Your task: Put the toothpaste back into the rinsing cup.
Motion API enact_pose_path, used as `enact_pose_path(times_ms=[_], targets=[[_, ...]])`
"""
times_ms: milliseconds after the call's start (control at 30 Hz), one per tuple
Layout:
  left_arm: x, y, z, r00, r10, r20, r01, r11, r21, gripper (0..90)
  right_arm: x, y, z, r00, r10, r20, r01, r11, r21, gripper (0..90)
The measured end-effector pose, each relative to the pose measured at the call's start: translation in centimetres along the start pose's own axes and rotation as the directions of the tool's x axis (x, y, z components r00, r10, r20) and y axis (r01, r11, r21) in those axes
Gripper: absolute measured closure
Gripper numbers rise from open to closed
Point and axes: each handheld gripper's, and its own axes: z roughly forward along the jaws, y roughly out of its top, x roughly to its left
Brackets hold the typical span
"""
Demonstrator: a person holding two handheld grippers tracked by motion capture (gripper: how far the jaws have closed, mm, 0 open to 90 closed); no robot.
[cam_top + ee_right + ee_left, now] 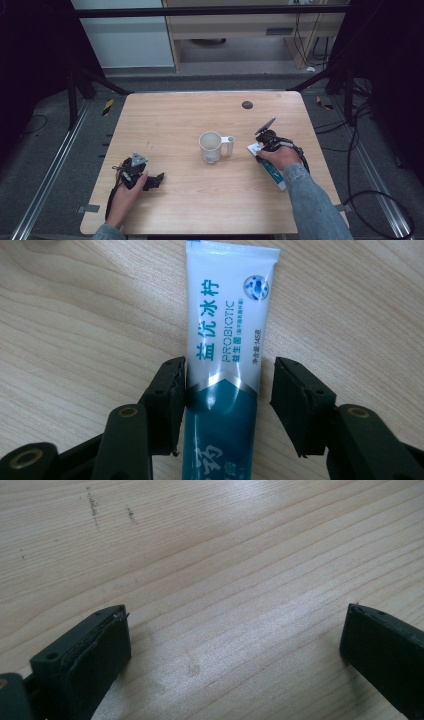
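Item 1, table (200, 200): light wood top, bearing all items below

Item 2, toothpaste tube (227, 340): white and teal, lying flat on the table at the person's right, just beside the mug; in the right gripper view it is running lengthwise up between the jaws, crimped end pointing away

Item 3, right gripper (227, 405): jaws standing apart, straddling the tube; one jaw is touching or nearly touching the tube's edge, the other sitting just clear of it; not yet clamping. Judged: lined up square across the tube's width so that a close would be taking it by the flat sides

Item 4, mug (211, 146): white, upright, near the table's centre, handle pointing toward the tube; seemingly empty

Item 5, left gripper (235, 635): jaws wide apart over bare wood, holding nothing; in the high view it is resting at the near left, well apart from mug and tube, judged idle
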Motion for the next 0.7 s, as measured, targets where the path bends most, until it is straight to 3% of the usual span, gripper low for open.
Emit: enact_pose_path(times_ms=[700], targets=[[0.0,0.0,0.0,1.0,0.001,0.0,-0.001,1.0,0.0,0.0,-0.03,0.36,0.8,0.9998,-0.008,-0.017,0.008,1.0,0.028,52.7]])
